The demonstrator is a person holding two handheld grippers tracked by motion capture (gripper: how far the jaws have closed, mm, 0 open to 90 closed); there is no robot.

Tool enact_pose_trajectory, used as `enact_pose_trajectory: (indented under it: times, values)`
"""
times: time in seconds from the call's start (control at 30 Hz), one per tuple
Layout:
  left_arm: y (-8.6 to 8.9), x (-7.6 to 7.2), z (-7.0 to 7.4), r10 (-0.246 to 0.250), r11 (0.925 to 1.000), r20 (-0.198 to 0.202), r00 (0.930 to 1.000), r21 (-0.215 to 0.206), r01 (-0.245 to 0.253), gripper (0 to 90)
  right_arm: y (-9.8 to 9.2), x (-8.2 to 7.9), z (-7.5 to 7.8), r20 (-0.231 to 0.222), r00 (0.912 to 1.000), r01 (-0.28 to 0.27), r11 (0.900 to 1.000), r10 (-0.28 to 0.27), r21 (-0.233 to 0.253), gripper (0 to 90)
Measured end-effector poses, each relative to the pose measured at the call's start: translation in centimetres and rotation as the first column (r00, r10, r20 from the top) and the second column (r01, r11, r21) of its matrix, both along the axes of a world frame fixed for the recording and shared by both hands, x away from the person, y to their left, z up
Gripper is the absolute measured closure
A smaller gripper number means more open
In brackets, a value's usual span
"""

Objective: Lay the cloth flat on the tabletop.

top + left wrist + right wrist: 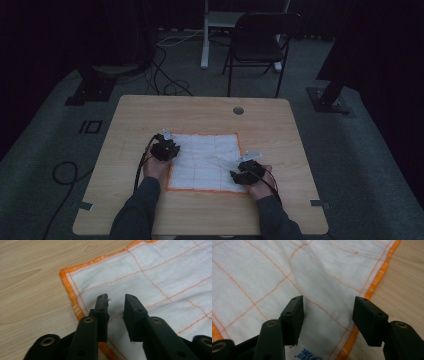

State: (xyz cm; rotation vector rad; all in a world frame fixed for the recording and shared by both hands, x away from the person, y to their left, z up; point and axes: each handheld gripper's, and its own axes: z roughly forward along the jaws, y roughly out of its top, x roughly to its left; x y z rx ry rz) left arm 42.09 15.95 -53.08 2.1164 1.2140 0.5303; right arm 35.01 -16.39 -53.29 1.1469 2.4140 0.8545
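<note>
The left hand-held gripper (116,306) hung over the cloth (204,161) near its left border, jaws parted by a narrow gap with nothing between them; the right hand-held gripper (327,312) sat low over the lower right part of the cloth, jaws spread wider and also empty. The cloth lay spread nearly flat at the centre of the high view, on the desk (135,115). If the aim was to lift or fold it, each gripper would probably do best to pinch the stitched hem rather than the middle. The cloth looked like soft white woven cotton with thin orange grid lines, a thick orange hem and small blue print; the desk was smooth pale wood grain.
</note>
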Motion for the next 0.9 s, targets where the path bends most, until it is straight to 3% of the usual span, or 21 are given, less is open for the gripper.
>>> enact_pose_trajectory:
  times: [0.1, 0.23, 0.47, 0.57, 0.67, 0.77, 0.9]
  values:
    - [-0.1, -1.2, 1.0, -0.015, 0.9997, 0.023, 0.9996, -0.018, 0.015, 70.2, 0.0, -0.2, 0.0, -0.009, 0.9999, -0.011, 1.000, 0.011, 0.008, 42.6]
    - [-0.3, -3.2, 2.0, -0.065, 0.9970, 0.039, 0.9971, -0.038, 0.067, 70.0, 0.1, -0.2, -0.1, 0.016, 0.9997, -0.020, 1.000, 0.020, 0.004, 41.1]
    - [-0.3, -6.4, 0.8, -0.119, 0.9924, 0.016, 0.9928, -0.031, 0.119, 70.2, 0.1, -0.1, -0.1, 0.012, 0.9998, -0.018, 1.000, 0.018, 0.014, 39.7]
    - [-0.2, -6.8, 0.1, -0.124, 0.9923, -0.002, 0.9923, 0.003, 0.124, 70.5, 0.0, -0.1, -0.2, 0.004, 0.9999, -0.014, 1.000, 0.014, 0.019, 39.7]
    - [0.2, -6.9, -0.4, -0.106, 0.9943, -0.013, 0.9943, -0.008, 0.106, 71.4, -0.1, -0.1, -0.2, -0.009, 0.9999, -0.012, 1.000, 0.012, 0.027, 39.6]
    - [0.5, -7.3, -0.4, -0.109, 0.9941, -0.004, 0.9941, 0.008, 0.109, 71.8, -0.1, -0.1, -0.1, -0.015, 0.9998, -0.013, 1.000, 0.013, 0.026, 39.3]
    - [1.0, -7.7, -0.5, -0.098, 0.9950, -0.003, 0.9951, -0.019, 0.098, 71.8, -0.1, -0.3, -0.1, -0.019, 0.9996, -0.019, 0.999, 0.019, 0.028, 38.8]
